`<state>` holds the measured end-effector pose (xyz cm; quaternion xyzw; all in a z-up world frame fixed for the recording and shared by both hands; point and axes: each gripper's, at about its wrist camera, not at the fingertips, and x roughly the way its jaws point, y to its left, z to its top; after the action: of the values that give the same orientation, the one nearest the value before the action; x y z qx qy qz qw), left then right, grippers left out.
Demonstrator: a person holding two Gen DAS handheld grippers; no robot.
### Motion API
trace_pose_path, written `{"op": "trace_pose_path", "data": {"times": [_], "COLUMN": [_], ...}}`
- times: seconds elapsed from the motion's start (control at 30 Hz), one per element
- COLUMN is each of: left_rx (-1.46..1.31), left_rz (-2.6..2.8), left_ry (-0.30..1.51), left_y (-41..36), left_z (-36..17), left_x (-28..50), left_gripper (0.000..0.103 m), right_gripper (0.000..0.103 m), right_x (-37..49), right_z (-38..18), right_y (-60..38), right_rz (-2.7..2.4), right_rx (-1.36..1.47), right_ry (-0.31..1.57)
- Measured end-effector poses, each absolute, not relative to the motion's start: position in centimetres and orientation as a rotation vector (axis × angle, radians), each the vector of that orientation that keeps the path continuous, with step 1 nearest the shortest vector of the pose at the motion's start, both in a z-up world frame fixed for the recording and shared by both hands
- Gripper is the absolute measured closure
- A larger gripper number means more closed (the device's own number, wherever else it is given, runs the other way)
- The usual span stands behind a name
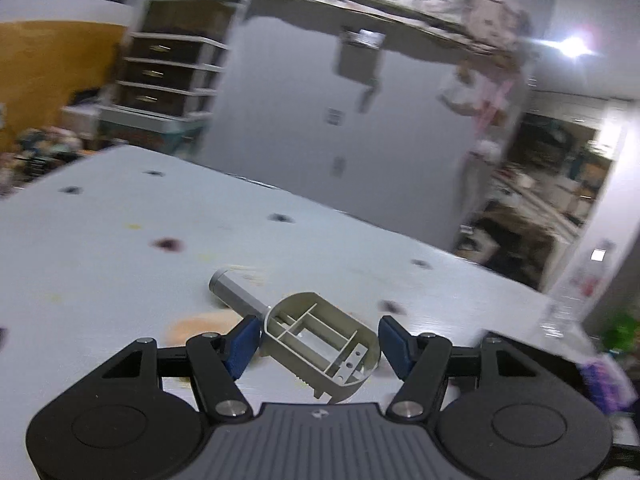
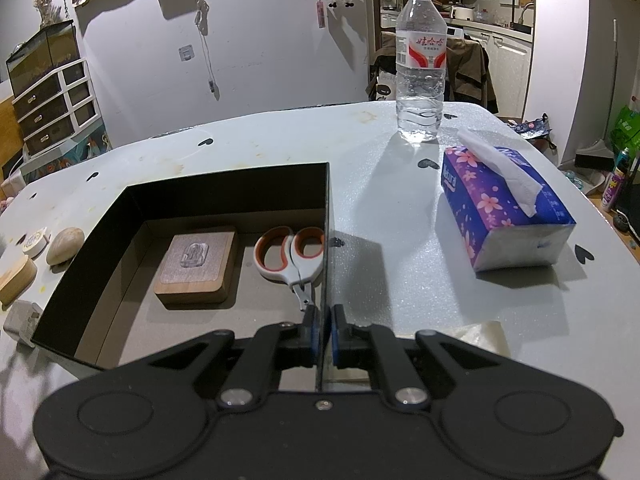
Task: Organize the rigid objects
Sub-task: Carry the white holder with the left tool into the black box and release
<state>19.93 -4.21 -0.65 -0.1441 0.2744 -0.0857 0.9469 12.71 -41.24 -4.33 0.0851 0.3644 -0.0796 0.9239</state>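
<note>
In the left wrist view, my left gripper [image 1: 318, 340] is open, its blue pads either side of a beige plastic housing with a silver cylinder handle [image 1: 320, 338] lying on the white table [image 1: 100, 240]. In the right wrist view, my right gripper [image 2: 325, 336] is shut on the right wall of a black cardboard box [image 2: 228, 178]. Inside the box lie a wooden block [image 2: 196, 266] and orange-handled scissors [image 2: 290, 258].
A water bottle [image 2: 421, 64] and a purple tissue pack [image 2: 504, 208] stand right of the box. A stone [image 2: 65, 245], a tape roll [image 2: 35, 241], a wooden piece [image 2: 14, 280] and a white adapter [image 2: 22, 320] lie left of it.
</note>
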Motion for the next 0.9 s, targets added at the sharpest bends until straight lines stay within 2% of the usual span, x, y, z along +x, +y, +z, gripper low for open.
{"op": "trace_pose_path", "data": {"times": [0.3, 0.57, 0.9], "left_rx": [-0.203, -0.121, -0.047], "left_rz": [-0.576, -0.821, -0.950], "left_ry": [0.624, 0.772, 0.900], "left_y": [-14.9, -23.1, -28.3], "left_z": [0.4, -1.8, -4.6], "left_x": [21.8, 22.1, 24.2], "left_gripper": [0.037, 0.037, 0.037], "right_gripper": [0.096, 0.096, 0.096], "right_x": [12.7, 12.7, 12.6], "right_z": [-4.3, -4.2, -4.2], "right_y": [-41.2, -41.0, -40.9], "right_rz": [-0.164, -0.162, -0.159], "right_rx": [0.179, 0.168, 0.165], "right_ry": [0.746, 0.746, 0.744]}}
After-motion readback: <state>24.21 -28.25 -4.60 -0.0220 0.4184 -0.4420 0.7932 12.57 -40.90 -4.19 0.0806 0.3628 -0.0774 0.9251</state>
